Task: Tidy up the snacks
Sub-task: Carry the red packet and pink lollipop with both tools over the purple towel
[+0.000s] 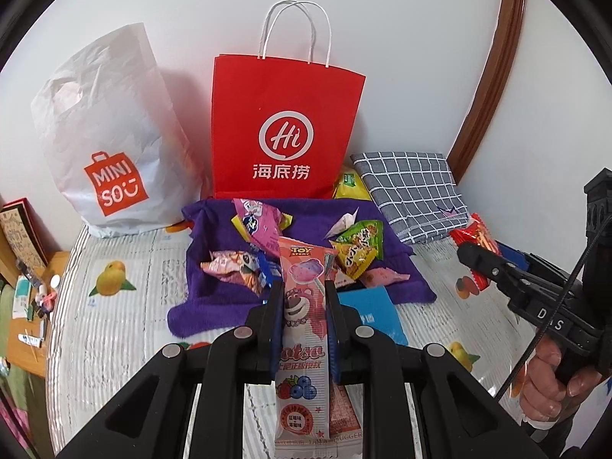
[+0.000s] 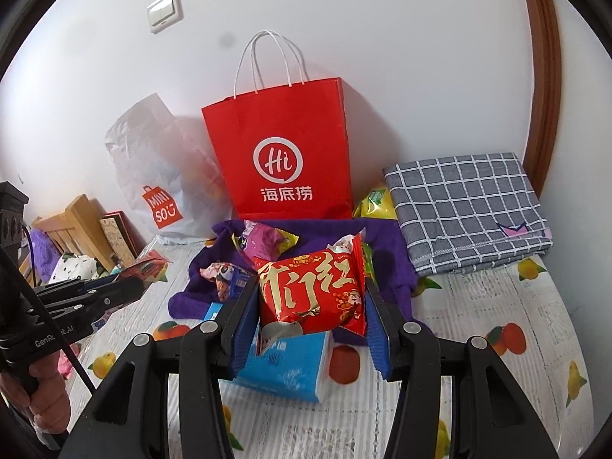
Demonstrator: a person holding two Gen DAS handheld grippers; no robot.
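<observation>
A pink lollipop packet is gripped in the left claw, and a red snack packet is clamped in the right claw, both held in front of the red paper bag. Several snacks are left on the purple towel before that bag, so sorting is judged incomplete.

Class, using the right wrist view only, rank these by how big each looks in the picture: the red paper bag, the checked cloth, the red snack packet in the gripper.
1. red paper bag
2. checked cloth, close behind
3. red snack packet, smallest, though its nearness to the camera inflates it.
</observation>
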